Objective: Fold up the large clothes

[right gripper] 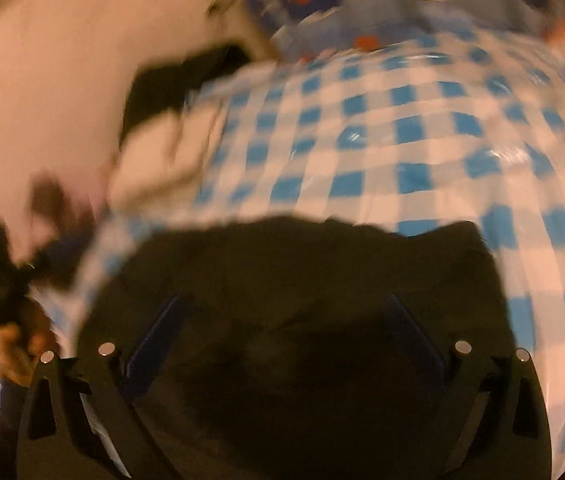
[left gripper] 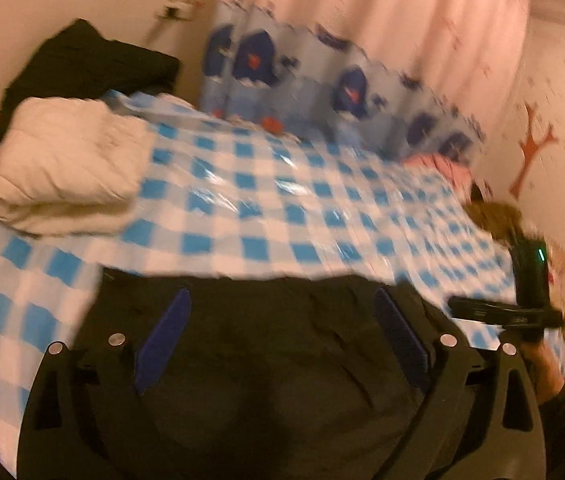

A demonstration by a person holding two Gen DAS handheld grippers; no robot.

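Now both jaws gape wide — left hand-held gripper (left gripper: 282,344) and right hand-held gripper (right gripper: 282,344) over the black garment (left gripper: 274,360).

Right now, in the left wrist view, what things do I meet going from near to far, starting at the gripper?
Left gripper, open → black garment → checked sheet → blue printed panel → pink curtain.
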